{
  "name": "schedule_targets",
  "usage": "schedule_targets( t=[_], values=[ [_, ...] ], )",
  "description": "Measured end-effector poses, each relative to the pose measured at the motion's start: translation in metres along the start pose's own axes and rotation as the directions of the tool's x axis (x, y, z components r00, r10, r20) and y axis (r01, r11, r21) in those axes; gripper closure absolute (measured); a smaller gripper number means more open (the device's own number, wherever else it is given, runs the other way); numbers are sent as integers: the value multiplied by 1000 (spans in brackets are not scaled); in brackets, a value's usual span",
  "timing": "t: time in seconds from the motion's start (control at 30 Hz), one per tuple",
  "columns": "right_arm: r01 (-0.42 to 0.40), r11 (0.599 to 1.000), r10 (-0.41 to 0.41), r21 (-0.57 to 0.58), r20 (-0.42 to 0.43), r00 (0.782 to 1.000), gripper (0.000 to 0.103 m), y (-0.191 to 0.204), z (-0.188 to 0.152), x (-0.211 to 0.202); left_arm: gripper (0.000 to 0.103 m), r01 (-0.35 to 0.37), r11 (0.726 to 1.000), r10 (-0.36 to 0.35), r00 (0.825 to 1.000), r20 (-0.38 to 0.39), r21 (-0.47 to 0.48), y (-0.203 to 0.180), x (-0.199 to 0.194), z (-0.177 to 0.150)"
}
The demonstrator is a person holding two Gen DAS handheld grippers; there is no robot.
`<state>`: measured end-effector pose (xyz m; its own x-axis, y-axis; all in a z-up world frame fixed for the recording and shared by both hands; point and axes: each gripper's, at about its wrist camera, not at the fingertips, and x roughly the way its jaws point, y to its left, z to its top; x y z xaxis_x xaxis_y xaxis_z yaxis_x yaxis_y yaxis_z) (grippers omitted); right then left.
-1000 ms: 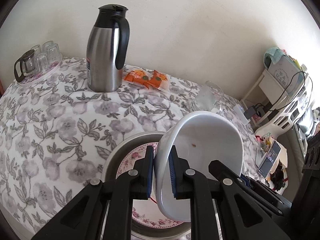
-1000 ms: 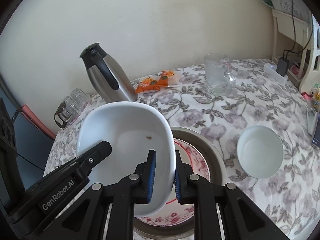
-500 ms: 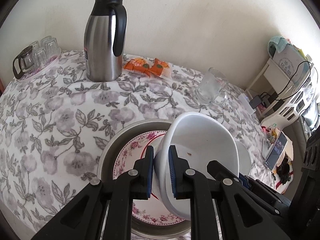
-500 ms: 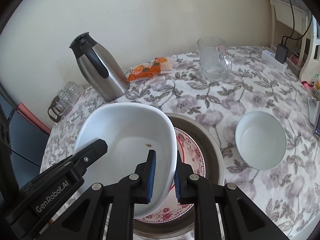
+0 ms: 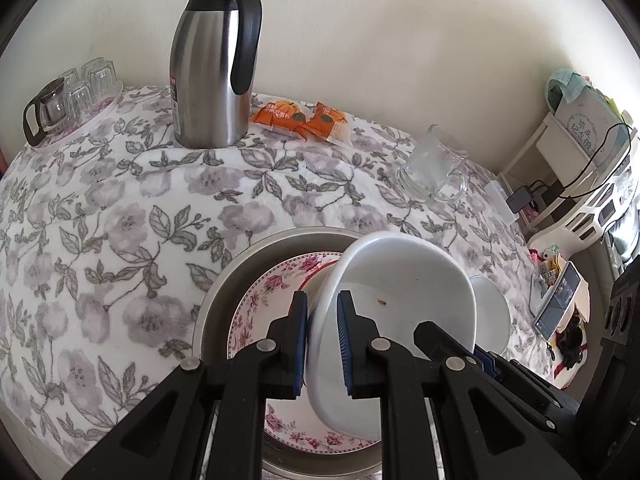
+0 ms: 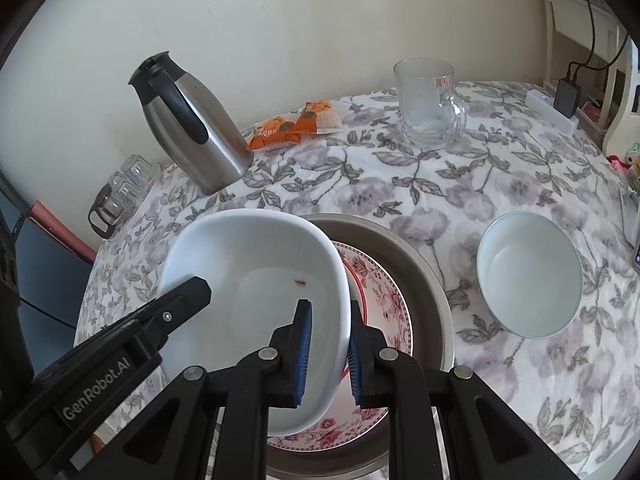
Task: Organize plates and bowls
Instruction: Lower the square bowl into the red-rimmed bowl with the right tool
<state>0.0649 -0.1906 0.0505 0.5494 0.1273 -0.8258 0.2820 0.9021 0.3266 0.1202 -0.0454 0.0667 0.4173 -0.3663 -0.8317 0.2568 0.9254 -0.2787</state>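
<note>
Both grippers hold one large white squarish bowl [image 5: 404,300] by opposite rims. My left gripper [image 5: 322,344] is shut on its left rim. My right gripper [image 6: 328,350] is shut on its right rim, where the bowl [image 6: 256,276] also shows. The bowl hangs just above a pink floral plate [image 5: 264,300] that lies in a wide grey metal dish [image 5: 224,280]; both show in the right wrist view, plate [image 6: 384,296] and dish [image 6: 424,264]. A small white bowl [image 6: 528,274] stands on the cloth to the right, partly hidden in the left wrist view [image 5: 494,312].
A steel thermos jug [image 5: 212,64] stands at the back, orange snack packets [image 5: 304,118] beside it. A glass mug [image 6: 428,106] is at the back right. A tray of small glasses [image 5: 72,96] sits far left. A white shelf unit with cables [image 5: 580,168] flanks the table's right edge.
Both grippers have lowered the large white bowl toward the floral plate in the metal dish. Both grips stay closed.
</note>
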Motion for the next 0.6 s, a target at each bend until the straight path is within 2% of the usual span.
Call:
schedule_targets(
  t=[0.6],
  values=[
    [6,1000,-6,5,-18,1000,85,0,-1,8,88,-19,999,19,1000,-10,-27,9,7,0]
  ],
)
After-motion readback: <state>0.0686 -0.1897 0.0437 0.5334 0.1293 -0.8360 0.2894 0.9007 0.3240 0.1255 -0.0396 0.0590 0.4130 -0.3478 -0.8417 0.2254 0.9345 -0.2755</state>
